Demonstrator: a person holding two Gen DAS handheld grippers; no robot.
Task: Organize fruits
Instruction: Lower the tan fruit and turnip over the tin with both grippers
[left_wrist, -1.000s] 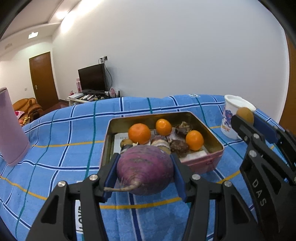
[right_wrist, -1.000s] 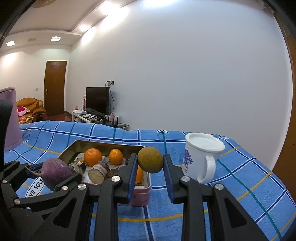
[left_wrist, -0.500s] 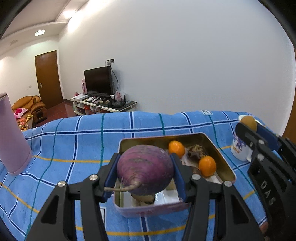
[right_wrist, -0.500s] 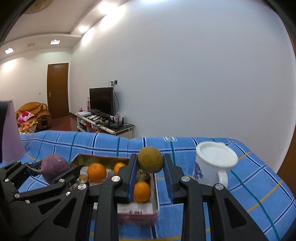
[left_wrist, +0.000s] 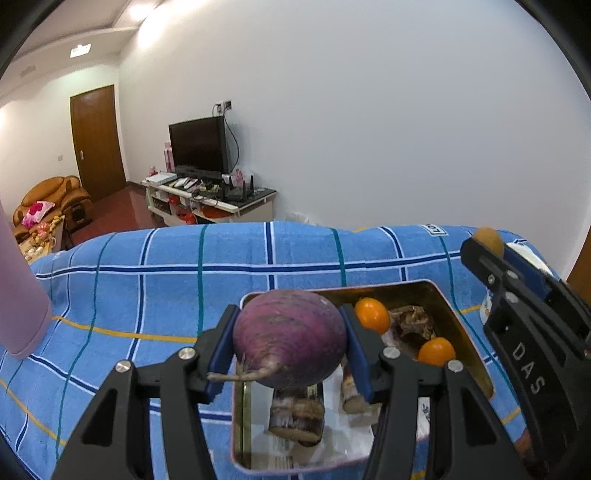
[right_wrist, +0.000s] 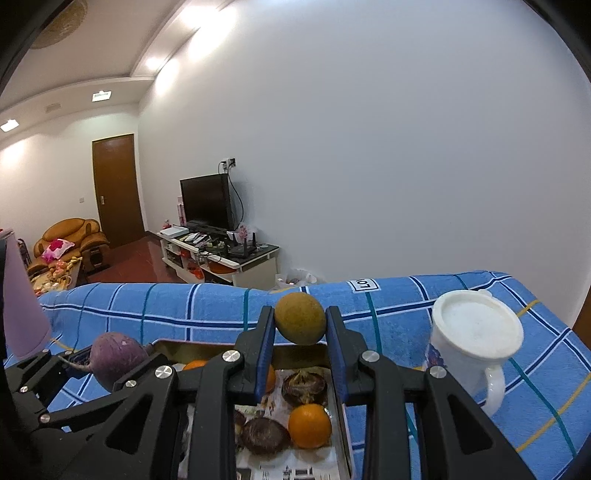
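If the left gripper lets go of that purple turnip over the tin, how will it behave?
The turnip looks round and smooth, so it would probably roll. It seems dense, likely landing hard on the oranges in the tin. The left gripper grips only its sides.

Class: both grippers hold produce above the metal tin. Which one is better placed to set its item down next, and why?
Probably the left gripper: its purple turnip hangs above bare paper lining in the tin, while the right gripper holds its brown fruit over crowded oranges.

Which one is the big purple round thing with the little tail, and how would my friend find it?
Start at the blue checked cloth, then find the metal tin holding small oranges. Just above the tin's left side, the left hand-held gripper grips the purple turnip. It is the only purple item, bigger than the oranges, with a thin root tail.
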